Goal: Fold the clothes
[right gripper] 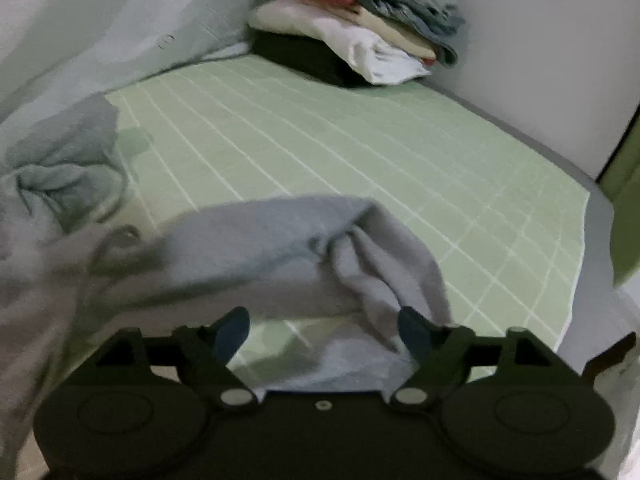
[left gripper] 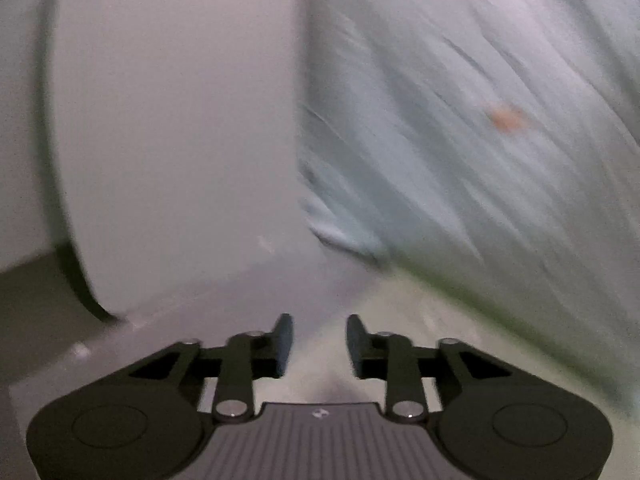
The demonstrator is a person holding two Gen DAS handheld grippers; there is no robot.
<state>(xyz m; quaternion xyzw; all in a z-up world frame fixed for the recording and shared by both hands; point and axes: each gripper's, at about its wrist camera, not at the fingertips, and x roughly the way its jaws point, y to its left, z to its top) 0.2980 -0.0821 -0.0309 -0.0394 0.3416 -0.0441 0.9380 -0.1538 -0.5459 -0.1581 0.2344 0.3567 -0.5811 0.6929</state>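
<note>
A grey garment [right gripper: 280,256] lies crumpled on the green checked mat [right gripper: 360,152], with a bunched fold just in front of my right gripper [right gripper: 324,328]. The right gripper is open, its jaws wide apart, and a flap of the grey cloth lies against its right finger [right gripper: 416,330]. My left gripper [left gripper: 319,340] is open and empty, low over the surface. In the left wrist view a pale blue-green cloth [left gripper: 460,140] with a small orange mark fills the right side, blurred by motion.
A stack of folded clothes [right gripper: 360,28] sits at the far end of the mat by the white wall [right gripper: 540,40]. Another grey-green crumpled garment [right gripper: 68,168] lies at the left. A white wall or panel [left gripper: 180,120] fills the left wrist view's left half.
</note>
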